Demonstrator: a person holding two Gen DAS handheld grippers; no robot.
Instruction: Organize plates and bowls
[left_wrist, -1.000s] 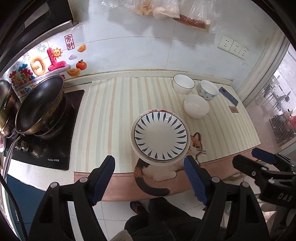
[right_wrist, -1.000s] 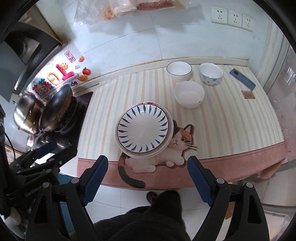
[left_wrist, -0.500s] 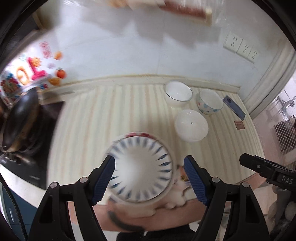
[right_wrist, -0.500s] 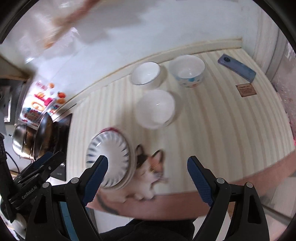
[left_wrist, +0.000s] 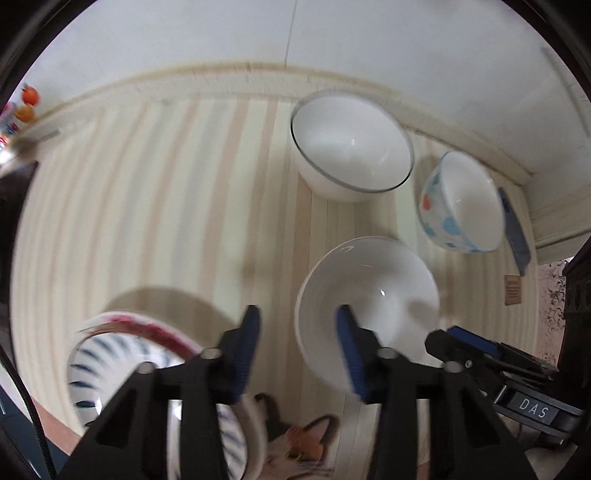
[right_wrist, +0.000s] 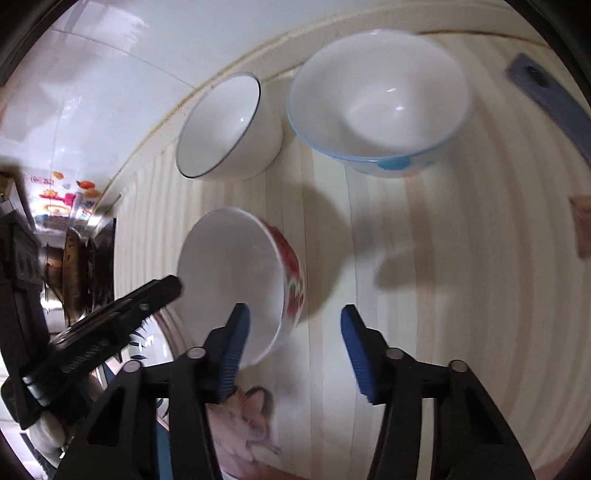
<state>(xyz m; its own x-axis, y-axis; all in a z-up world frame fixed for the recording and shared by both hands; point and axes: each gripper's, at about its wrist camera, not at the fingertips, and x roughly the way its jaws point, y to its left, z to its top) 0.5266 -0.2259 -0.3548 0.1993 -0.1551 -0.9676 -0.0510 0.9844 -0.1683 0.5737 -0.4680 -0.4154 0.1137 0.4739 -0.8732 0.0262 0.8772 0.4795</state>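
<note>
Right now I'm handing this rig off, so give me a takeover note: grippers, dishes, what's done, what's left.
Left gripper: open, holding nothing, apparently astride the near rim of the floral bowl.
Right gripper: open, holding nothing, just right of that bowl.
Dishes: plates stacked on the left. The dark-rimmed bowl and dotted bowl stand behind the floral one. All three are upright and separate.
Done: plates stacked.
Left: probably grip the floral bowl, then nest the bowls.

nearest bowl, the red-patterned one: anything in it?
Empty. The red-patterned bowl shows only bare white inside in both wrist views; it stands upright on the striped mat.
</note>
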